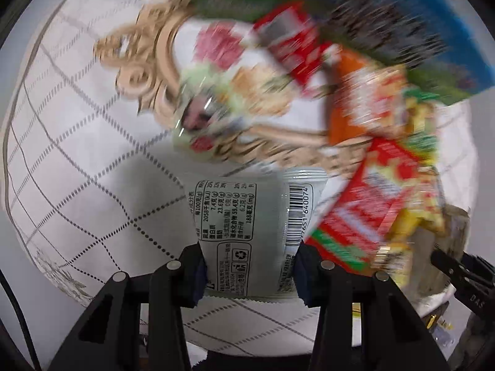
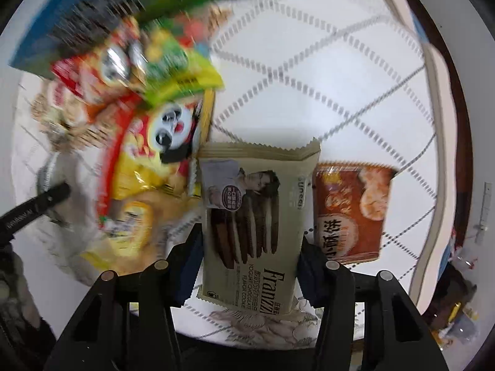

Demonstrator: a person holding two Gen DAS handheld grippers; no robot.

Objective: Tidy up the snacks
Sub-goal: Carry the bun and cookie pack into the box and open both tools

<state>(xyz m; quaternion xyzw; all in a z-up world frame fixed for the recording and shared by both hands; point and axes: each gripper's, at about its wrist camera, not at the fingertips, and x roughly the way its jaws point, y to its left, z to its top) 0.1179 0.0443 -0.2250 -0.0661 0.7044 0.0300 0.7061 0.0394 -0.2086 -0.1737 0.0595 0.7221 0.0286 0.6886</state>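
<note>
My left gripper is shut on a pale grey-green snack packet, its back label and barcode facing me, held above the white tablecloth. My right gripper is shut on a beige Franzzi chocolate cookie packet. An orange-brown snack packet lies flat just right of it. A blurred heap of red, yellow and green snack bags lies to the left; the same heap shows in the left wrist view, with a pale green packet beside it.
A blue and green box lies at the far side of the heap, also in the right wrist view. The other gripper's black finger enters at the left, and shows in the left wrist view. The table edge runs along the right.
</note>
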